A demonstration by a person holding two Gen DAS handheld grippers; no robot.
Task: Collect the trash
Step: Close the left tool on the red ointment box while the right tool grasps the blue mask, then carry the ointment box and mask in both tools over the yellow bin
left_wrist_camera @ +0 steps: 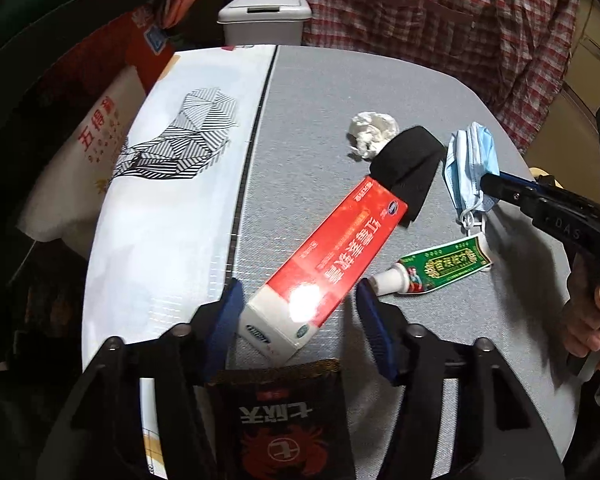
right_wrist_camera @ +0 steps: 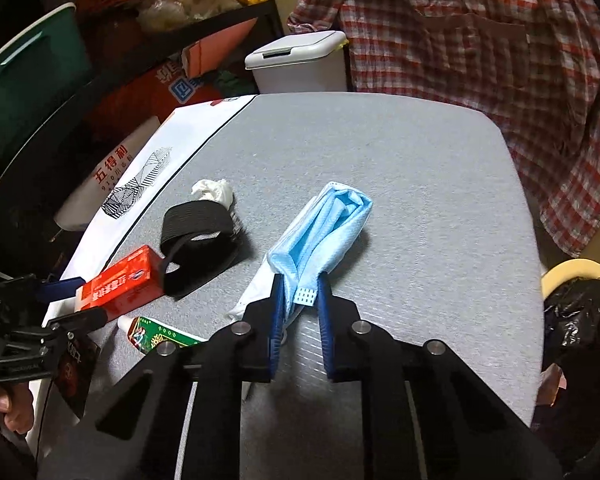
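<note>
A red and white carton (left_wrist_camera: pixel 324 264) lies on the grey table (left_wrist_camera: pixel 320 92), its near end between the fingers of my open left gripper (left_wrist_camera: pixel 298 304), which stand apart from its sides. My right gripper (right_wrist_camera: pixel 300 296) is shut on a blue face mask (right_wrist_camera: pixel 324 224); the mask also shows in the left wrist view (left_wrist_camera: pixel 466 164). A black strap (left_wrist_camera: pixel 408 164), a crumpled white tissue (left_wrist_camera: pixel 370 130) and a green tube (left_wrist_camera: pixel 436 266) lie between them. A dark packet (left_wrist_camera: pixel 280 420) lies under my left gripper.
A grey lidded bin (right_wrist_camera: pixel 300 60) stands behind the table's far edge. A yellow bin with a black bag (right_wrist_camera: pixel 580 312) stands at the right. A white printed sheet (left_wrist_camera: pixel 172 200) covers the table's left side. Shelves with boxes and bags stand at left.
</note>
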